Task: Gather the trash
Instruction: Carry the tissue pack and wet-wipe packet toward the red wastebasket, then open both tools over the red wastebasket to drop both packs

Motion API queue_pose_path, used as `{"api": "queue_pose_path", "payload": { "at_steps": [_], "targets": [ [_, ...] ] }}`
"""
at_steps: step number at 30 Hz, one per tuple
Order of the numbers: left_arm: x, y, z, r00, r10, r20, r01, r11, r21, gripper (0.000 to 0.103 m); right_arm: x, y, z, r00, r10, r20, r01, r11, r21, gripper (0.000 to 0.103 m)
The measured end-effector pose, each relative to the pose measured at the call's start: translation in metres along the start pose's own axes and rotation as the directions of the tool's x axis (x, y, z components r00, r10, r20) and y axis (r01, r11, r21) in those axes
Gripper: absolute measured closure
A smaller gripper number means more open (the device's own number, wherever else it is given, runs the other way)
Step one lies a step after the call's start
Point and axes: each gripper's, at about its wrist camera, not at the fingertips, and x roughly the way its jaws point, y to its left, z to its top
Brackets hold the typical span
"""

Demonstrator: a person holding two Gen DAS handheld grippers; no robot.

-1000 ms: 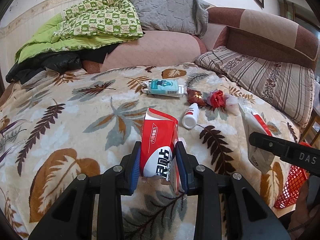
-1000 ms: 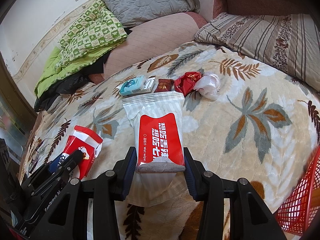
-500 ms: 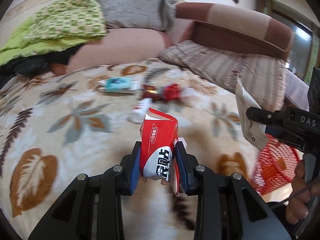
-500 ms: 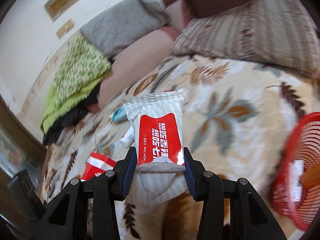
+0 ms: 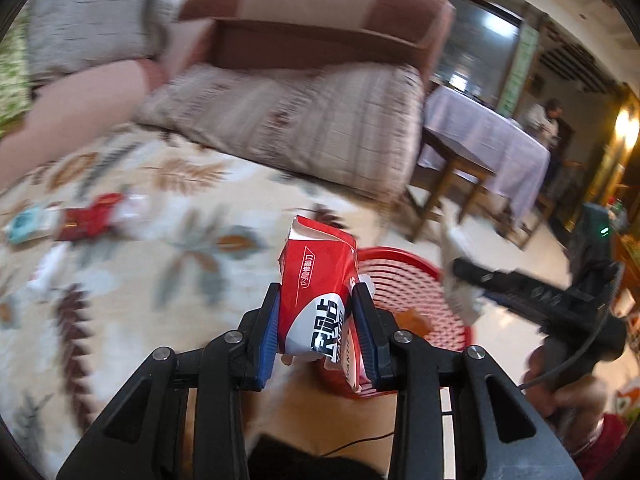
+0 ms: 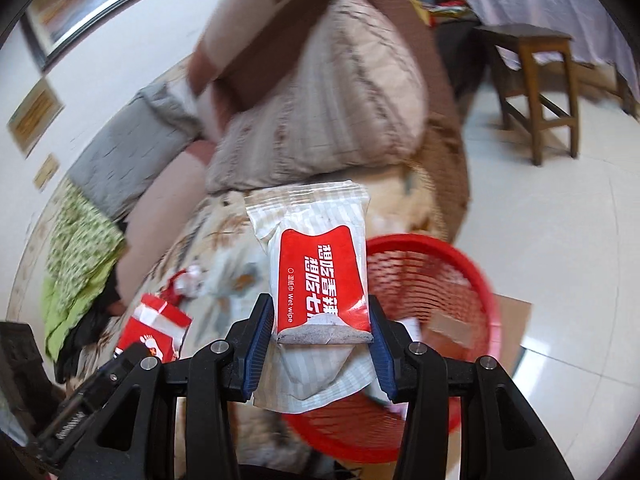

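A torn red-and-white cardboard carton (image 5: pixel 314 296) is clamped between the 2 blue-padded fingers of the left gripper (image 5: pixel 316 320), its open, ragged top pointing away from the camera. It is held above the edge of the bed, just beside the near rim of a round red plastic mesh basket (image 5: pixel 404 276) that stands on the floor. In the right wrist view, a striped white wet-wipe packet with a red label (image 6: pixel 320 272) is gripped across its lower part by the right gripper (image 6: pixel 322 328), and is held above the left rim of the same basket (image 6: pixel 460 280), in which some paper scraps can be seen. The right gripper (image 5: pixel 532 300) is also seen at the right of the left wrist view, gripped by a hand (image 5: pixel 560 384). On the leaf-patterned bedspread (image 5: pixel 160 280), blurred by motion, a crumpled red wrapper (image 5: pixel 92 218) and a teal packet (image 5: pixel 26 226) are left lying well apart from the basket. A striped beige pillow (image 5: pixel 300 132) is propped at the head of the bed.
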Motion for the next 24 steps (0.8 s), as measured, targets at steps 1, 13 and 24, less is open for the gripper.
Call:
{"api": "queue_pose_path", "payload": {
  "at_steps": [1, 13, 24],
  "targets": [
    [0.006, -0.007, 0.003, 1.000, -0.007, -0.005, 0.007, 1.000, 0.009, 0.068, 0.000, -0.005, 0.000, 1.000, -0.006, -0.003, 0.006, 1.000, 0.009, 0.053],
    [0.024, -0.014, 0.011, 1.000, 0.018, -0.017, -0.017, 1.000, 0.018, 0.044, -0.008, -0.019, 0.011, 0.996, -0.068, 0.051, 0.068, 0.998, 0.001, 0.042],
    [-0.033, 0.090, -0.036, 0.981, 0.188, -0.049, -0.192, 0.974, -0.123, 0.040, 0.023, 0.084, -0.036, 0.994, 0.063, -0.090, -0.085, 0.960, -0.266, 0.042]
  ]
}}
